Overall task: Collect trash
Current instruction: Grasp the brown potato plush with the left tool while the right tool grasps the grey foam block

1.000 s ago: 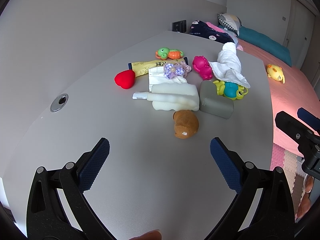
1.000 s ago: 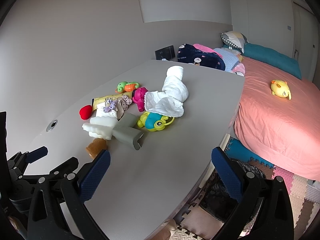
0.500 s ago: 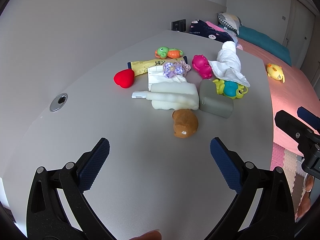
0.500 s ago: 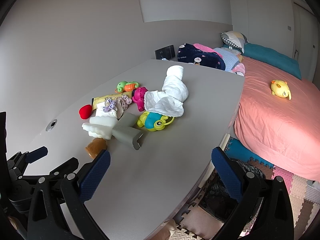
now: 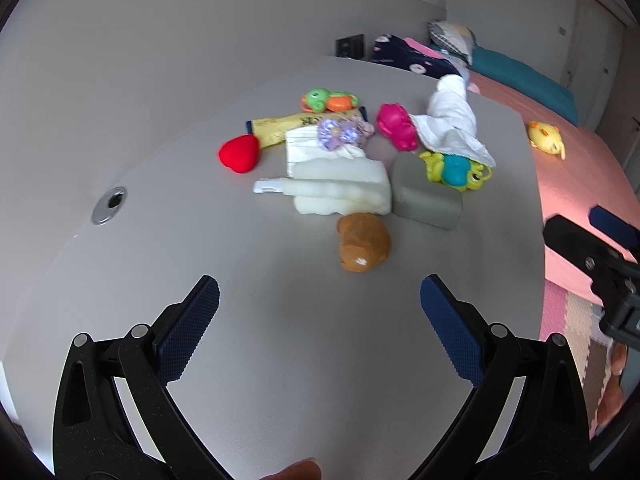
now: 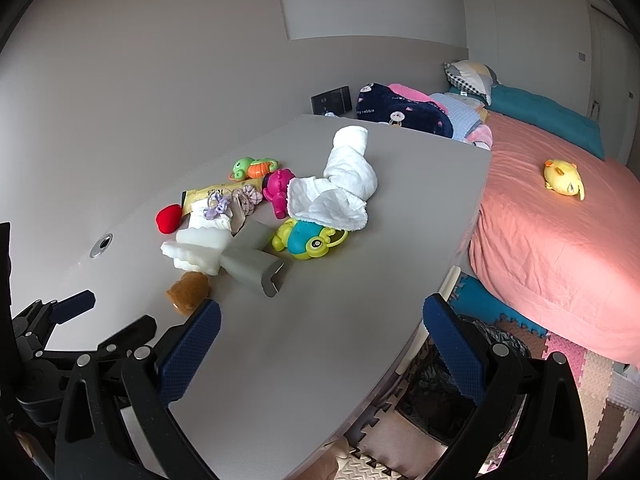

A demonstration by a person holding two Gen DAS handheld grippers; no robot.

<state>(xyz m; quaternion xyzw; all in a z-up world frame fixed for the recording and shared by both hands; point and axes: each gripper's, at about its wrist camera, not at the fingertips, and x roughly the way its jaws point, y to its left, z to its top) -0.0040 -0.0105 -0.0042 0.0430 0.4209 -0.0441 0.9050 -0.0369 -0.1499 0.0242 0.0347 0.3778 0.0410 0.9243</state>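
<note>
A pile of toys and scraps lies on the grey table. It holds a white foam piece, a grey foam block, a yellow wrapper, a folded white tissue pack and a white cloth. A brown plush lies nearest. My left gripper is open and empty, short of the plush. My right gripper is open and empty over the table's right edge. The pile also shows in the right wrist view, with the grey foam block in front.
A red heart, pink toy, green-orange toy and blue-green frog toy lie in the pile. A metal grommet sits at left. A dark bin stands below the table edge. A pink bed is at right.
The left gripper has crept slightly towards the pile. The right gripper has barely moved. Both stay open.
</note>
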